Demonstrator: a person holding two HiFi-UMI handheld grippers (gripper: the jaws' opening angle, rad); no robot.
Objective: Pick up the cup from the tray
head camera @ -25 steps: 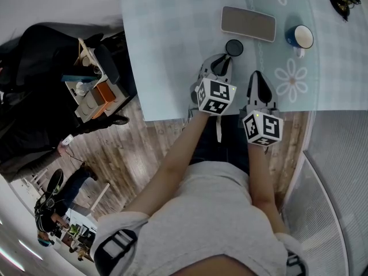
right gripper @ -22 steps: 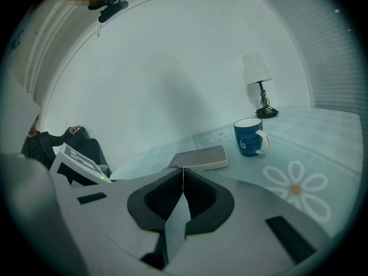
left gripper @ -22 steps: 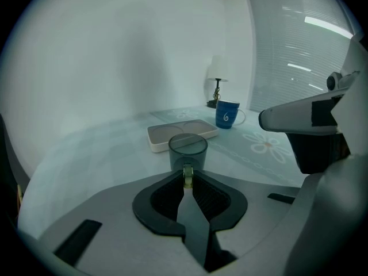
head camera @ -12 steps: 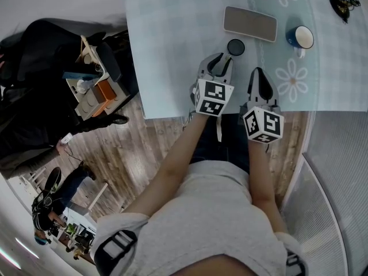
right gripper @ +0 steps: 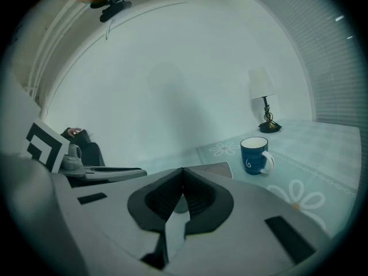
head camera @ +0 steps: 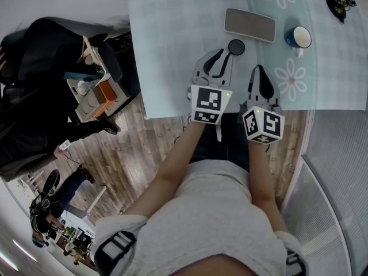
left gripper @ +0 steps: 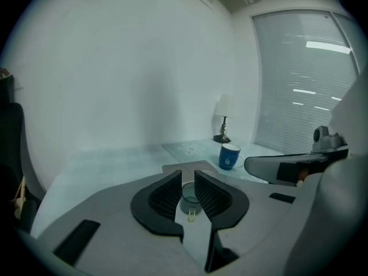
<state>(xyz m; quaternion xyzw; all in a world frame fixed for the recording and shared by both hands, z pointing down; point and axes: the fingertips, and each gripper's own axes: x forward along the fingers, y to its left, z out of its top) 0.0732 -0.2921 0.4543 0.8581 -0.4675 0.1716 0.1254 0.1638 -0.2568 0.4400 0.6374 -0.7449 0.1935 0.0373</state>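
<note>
Left gripper [head camera: 221,57] rises, jaws apart, just closing; small dark cup [head camera: 236,46] beyond tips, unpinched. Right gripper [head camera: 258,71] pressed together. Cup likely light, rigid: pinch across rim.

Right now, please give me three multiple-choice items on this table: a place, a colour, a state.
1. The small dark cup stands: A) on the floor; B) on the cloth beside the tray; C) on the tray.
2. The handled mug is: A) red; B) blue; C) yellow.
3. The right gripper has its jaws: A) wide apart; B) together; C) closed on a spoon.
Answers: 1 B, it sits just off the tray's near edge; 2 B, blue outside, white inside; 3 B, no gap between them.
</note>
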